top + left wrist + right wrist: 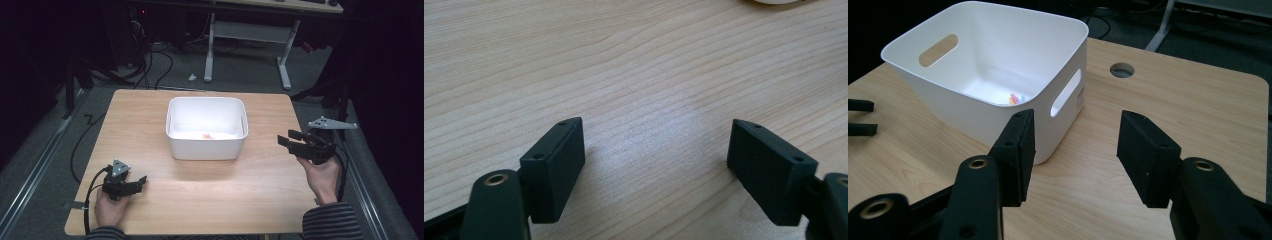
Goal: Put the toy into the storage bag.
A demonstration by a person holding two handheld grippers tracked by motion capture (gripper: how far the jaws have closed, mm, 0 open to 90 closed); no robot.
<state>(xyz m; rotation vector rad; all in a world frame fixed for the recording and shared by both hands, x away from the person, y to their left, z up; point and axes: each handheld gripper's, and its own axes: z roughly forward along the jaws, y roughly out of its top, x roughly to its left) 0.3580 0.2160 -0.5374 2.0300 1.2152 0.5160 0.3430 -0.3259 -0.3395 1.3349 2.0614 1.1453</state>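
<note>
A white plastic bin with handle slots stands in the middle of the wooden table. A few small pink and orange pieces lie on its floor. My left gripper rests low on the table at the near left, open, with bare wood between its jaws. My right gripper is held above the table's right edge, open and empty, pointing toward the bin. In the right gripper view the bin is just beyond my right gripper, and the small pieces show inside.
A round cable hole sits in the table beyond the bin. The left gripper's jaws show far off in the right gripper view. Behind the table stand a white desk frame and floor cables.
</note>
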